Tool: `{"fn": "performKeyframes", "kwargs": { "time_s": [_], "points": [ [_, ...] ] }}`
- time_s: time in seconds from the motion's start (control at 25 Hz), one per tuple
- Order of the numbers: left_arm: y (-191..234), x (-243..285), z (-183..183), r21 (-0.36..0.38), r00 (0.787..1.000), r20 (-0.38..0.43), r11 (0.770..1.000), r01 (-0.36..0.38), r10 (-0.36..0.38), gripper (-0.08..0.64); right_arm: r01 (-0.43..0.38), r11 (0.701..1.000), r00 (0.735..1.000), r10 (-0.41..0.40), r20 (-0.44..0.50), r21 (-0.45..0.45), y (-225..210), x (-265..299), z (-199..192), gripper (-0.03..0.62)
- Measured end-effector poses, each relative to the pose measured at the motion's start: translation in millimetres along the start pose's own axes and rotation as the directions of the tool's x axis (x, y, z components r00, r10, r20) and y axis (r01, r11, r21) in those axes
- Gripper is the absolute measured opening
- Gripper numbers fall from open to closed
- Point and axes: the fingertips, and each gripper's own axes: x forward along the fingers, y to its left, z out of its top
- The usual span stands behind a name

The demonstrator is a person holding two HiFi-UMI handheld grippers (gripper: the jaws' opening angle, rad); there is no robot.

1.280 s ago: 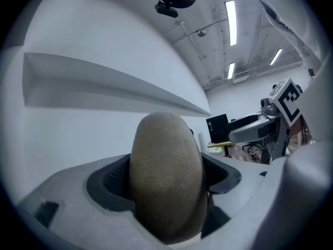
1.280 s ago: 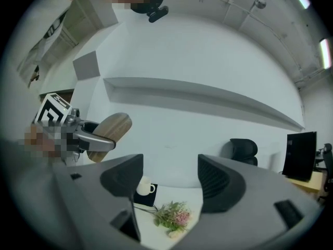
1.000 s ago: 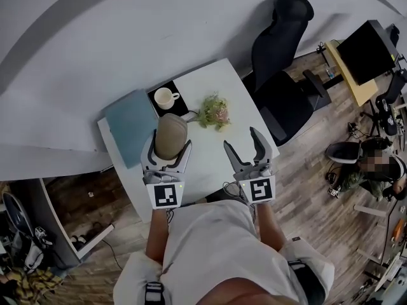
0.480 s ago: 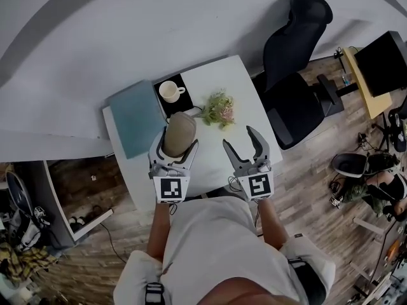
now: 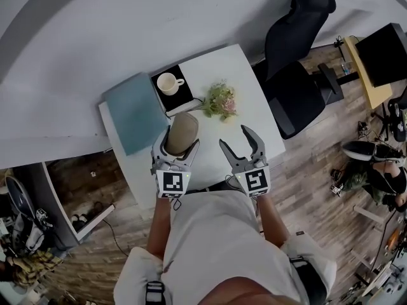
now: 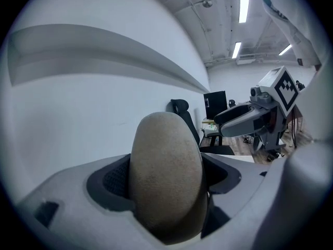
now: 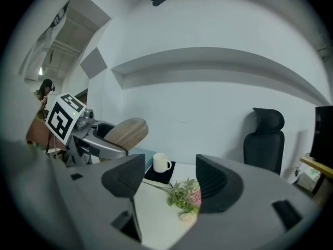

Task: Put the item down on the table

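Note:
A smooth tan oval item [image 5: 182, 134] with a rounded top is pinched between the two jaws of my left gripper [image 5: 180, 138], held above the near part of the white table [image 5: 251, 103]. In the left gripper view the same tan item [image 6: 166, 178] fills the space between the dark pads. My right gripper [image 5: 240, 141] hangs beside it on the right, jaws spread and empty; in the right gripper view its jaws [image 7: 169, 178] frame the table, and the left gripper with the tan item [image 7: 125, 131] shows at the left.
On the table lie a small bunch of flowers [image 5: 222, 100], a white cup [image 5: 168, 82] on a black book [image 5: 178, 96], and a blue-grey folder [image 5: 130, 111] at the left. A black office chair [image 5: 299, 56] stands right of the table. A curved white wall runs behind.
Both grippers sit slightly lower and nearer the table's front edge in the head view. The left gripper keeps its hold on the tan item; the right stays open.

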Motion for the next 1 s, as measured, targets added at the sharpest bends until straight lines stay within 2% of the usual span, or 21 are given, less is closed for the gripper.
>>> {"fn": "performKeyframes", "kwargs": {
  "time_s": [0.44,1.0],
  "points": [
    [-5.8,10.5,-49.0,-0.029,0.992,-0.078,0.995,0.099,-0.101,0.402,0.014,1.000,0.996,-0.013,-0.093,0.003,14.9,18.7,-39.9,0.302],
    [-16.1,13.8,-87.0,-0.047,0.972,-0.152,0.983,0.175,-0.180,0.402,-0.041,0.999,0.978,0.043,-0.203,0.014,41.9,32.1,-70.9,0.299]
  ]
}}
